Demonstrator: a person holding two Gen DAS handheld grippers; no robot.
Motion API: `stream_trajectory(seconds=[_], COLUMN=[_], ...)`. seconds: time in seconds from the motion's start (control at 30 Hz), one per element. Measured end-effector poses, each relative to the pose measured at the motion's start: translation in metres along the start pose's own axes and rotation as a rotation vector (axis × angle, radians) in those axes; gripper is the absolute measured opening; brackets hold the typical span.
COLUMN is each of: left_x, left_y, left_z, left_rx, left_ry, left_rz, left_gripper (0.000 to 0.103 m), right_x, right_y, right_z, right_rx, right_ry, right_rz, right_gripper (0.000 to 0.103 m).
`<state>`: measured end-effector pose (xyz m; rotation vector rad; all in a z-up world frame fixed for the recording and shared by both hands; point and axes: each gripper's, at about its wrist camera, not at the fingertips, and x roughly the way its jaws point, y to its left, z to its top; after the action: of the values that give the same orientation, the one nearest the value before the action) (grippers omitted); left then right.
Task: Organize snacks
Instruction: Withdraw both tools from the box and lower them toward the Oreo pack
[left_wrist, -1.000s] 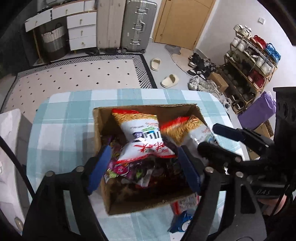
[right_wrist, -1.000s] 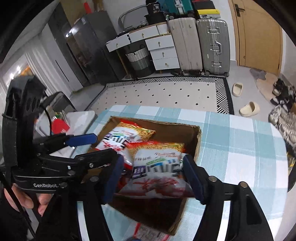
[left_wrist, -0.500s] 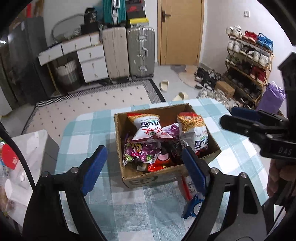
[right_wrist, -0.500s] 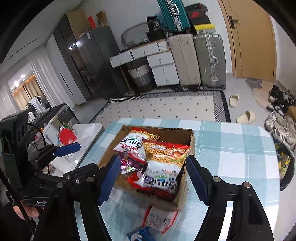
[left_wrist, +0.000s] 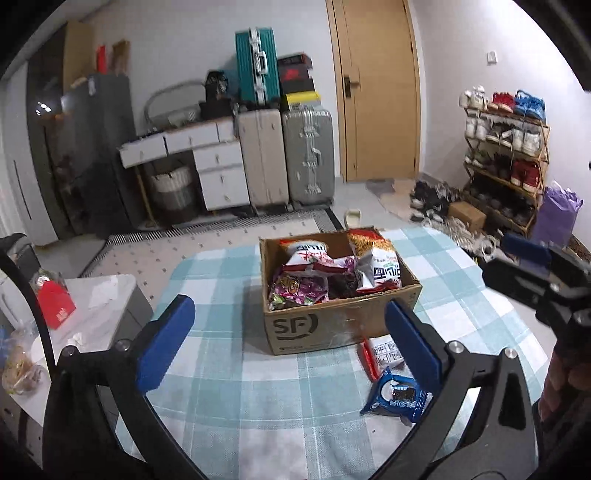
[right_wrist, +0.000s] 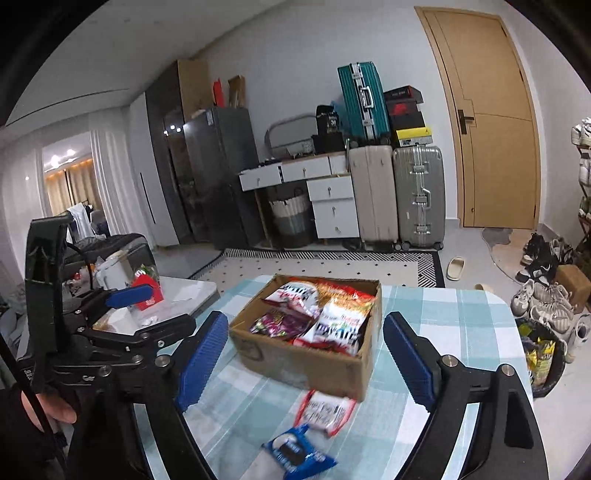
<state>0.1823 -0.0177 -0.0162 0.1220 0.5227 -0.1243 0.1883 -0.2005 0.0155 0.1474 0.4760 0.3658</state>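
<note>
You have pulled both grippers back from the cardboard box (left_wrist: 340, 325) of snacks; left gripper (left_wrist: 291, 347) and right gripper (right_wrist: 301, 358) hang wide and empty. A blue packet (left_wrist: 397, 397) and a red-edged packet (left_wrist: 384, 352) lie on the table (left_wrist: 229, 387) just beside the box, probably next to load.

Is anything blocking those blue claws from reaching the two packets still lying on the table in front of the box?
Nothing visible does. The blue packet and the red-and-white packet lie on bare tablecloth before the cardboard box. Both the left gripper and the right gripper are open, empty, and above the table.
</note>
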Motion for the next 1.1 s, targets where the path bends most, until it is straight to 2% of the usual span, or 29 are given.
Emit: stream_trajectory(seconds=[0.13, 0.27, 0.37, 0.5, 0.67, 0.87, 1.1], left_x=[-0.021, -0.034, -0.034, -0.022, -0.008, 0.014, 0.033], left_y=[0.003, 0.012, 0.021, 0.026, 0.026, 0.018, 0.011], left_z=[-0.015, -0.032, -0.047, -0.071, -0.104, -0.134, -0.148], left_rx=[-0.008, -0.058, -0.101, -0.137, -0.162, -0.143, -0.152], left_ry=[-0.02, -0.037, -0.027, 0.035, 0.046, 0.076, 0.095], left_rz=[0.008, -0.01, -0.01, 0.008, -0.014, -0.045, -0.071], left_gripper=[0.103, 0.103, 0.103, 0.103, 0.103, 0.103, 0.103], right_x=[-0.021, -0.032, -0.038, -0.038, -0.037, -0.013, 0.019], right_y=[0.007, 0.018, 0.023, 0.029, 0.032, 0.024, 0.013], right_z=[-0.022, -0.042, -0.055, -0.074, -0.093, -0.118, -0.133], right_rx=[0.036, 0.026, 0.02, 0.007, -0.007, 0.03, 0.068], right_ry=[-0.032, -0.047, -0.059, -0.055, -0.073, 0.018, 0.132], right_rz=[0.01, 0.002, -0.002, 0.015, -0.003, -0.002, 0.021], right_gripper=[0.094, 0.098, 0.101, 0.102, 0.102, 0.102, 0.102])
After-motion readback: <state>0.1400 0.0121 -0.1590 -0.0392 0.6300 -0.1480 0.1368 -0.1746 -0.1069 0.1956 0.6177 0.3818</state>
